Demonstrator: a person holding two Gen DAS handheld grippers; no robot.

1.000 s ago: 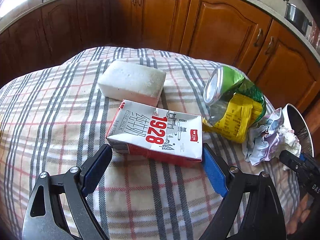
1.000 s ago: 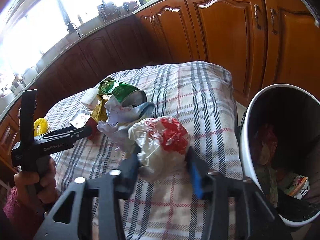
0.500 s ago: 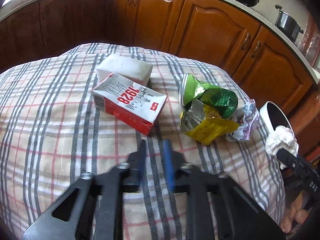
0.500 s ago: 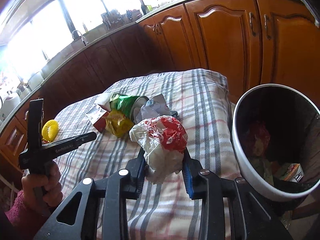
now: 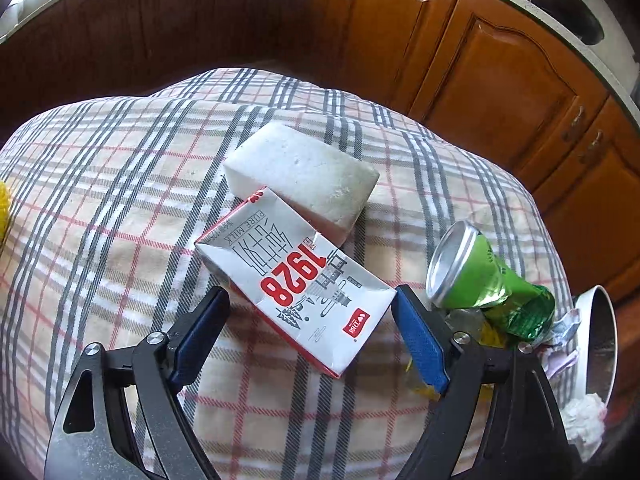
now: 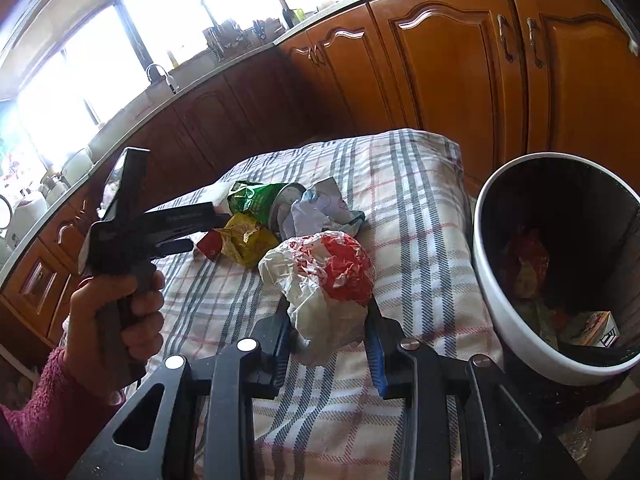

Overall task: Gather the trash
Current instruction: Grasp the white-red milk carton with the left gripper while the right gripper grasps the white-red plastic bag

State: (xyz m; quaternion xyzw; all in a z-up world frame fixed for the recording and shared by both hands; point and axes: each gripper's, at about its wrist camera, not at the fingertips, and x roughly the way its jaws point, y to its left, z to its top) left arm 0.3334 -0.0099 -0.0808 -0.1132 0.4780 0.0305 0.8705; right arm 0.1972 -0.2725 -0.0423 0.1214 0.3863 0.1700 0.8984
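Crumpled white-and-red plastic bag [image 6: 324, 280] sits pinched in right gripper [image 6: 328, 332] beside the glossy round bin [image 6: 492, 280], while left gripper [image 5: 310, 328], angled down, jaws opening wide, straddles boxy milk carton [image 5: 296, 284] on checked cloth [image 5: 100, 200].

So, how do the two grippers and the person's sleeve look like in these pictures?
Both are the same design. The left gripper and the right gripper have black angular arms with triangular cut-outs and silver round bolts, and flat blue pads on the fingers. The left one has a black pistol-style handle with faint white lettering. The sleeve is fuzzy pink knit.
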